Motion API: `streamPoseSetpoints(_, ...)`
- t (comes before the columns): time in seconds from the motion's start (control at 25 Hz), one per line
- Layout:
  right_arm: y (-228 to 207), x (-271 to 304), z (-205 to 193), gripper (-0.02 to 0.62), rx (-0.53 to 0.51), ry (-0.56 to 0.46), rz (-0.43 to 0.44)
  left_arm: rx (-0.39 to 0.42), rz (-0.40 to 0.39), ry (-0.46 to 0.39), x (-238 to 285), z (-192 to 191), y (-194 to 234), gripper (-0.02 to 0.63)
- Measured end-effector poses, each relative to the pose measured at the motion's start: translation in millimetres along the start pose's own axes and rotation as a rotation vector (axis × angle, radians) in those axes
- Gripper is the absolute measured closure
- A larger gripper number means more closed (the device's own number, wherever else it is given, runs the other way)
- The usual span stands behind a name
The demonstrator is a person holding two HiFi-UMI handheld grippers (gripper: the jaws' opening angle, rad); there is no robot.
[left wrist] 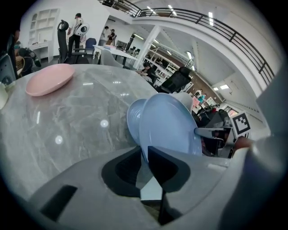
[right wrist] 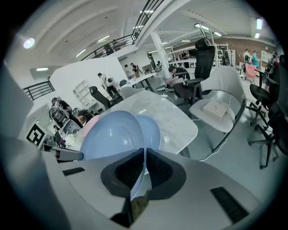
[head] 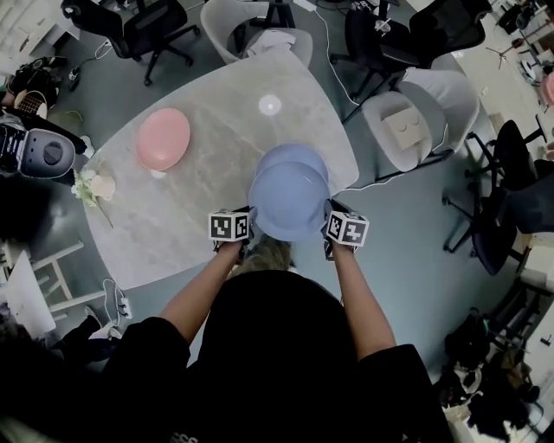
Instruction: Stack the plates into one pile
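Observation:
I hold a light blue plate [head: 288, 201] by its two opposite rims over the near edge of the marble table [head: 195, 208]. My left gripper [head: 246, 228] is shut on its left rim, my right gripper [head: 330, 230] on its right rim. A second blue plate [head: 295, 156] lies on the table just beyond it and is partly covered by it. In the left gripper view the held plate [left wrist: 168, 126] runs out from between the jaws of the left gripper [left wrist: 145, 155], in front of the second plate [left wrist: 133, 117]. The right gripper view shows the same plate [right wrist: 110, 134] pinched in the right gripper [right wrist: 144, 158]. A pink plate [head: 163, 138] sits far left.
A small flower sprig [head: 93, 186] lies at the table's left edge. A white chair with a box on its seat [head: 407, 130] stands close to the table's right side. Black office chairs [head: 151, 26] ring the far end, and a cable [head: 381, 177] trails on the floor.

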State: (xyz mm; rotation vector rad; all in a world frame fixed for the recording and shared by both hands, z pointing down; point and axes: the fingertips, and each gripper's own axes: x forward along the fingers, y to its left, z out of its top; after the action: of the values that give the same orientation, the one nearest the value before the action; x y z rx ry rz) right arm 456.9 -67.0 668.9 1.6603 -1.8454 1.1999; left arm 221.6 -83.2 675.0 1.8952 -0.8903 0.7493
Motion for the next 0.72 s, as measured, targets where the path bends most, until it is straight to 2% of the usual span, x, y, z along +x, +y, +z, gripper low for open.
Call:
streamPoseSetpoints(0.28, -22.7, 37.8, 25.8, 0.569, 0.022, 0.051, -0.035, 0.016, -0.016, 0.056, 39.6, 38.4, 9.4, 0.545)
streamPoseSetpoints(0.52, -35.5, 66.3, 41.0, 0.569, 0.025, 0.068, -0.072, 0.018, -0.031, 0.091, 64.3, 52.9, 18.2, 0.54)
streamPoseSetpoints(0.72, -40.2, 79.7, 40.9, 0.571, 0.015, 0.081, -0.106, -0.007, -0.038, 0.126, 73.4, 48.7, 24.2, 0.533)
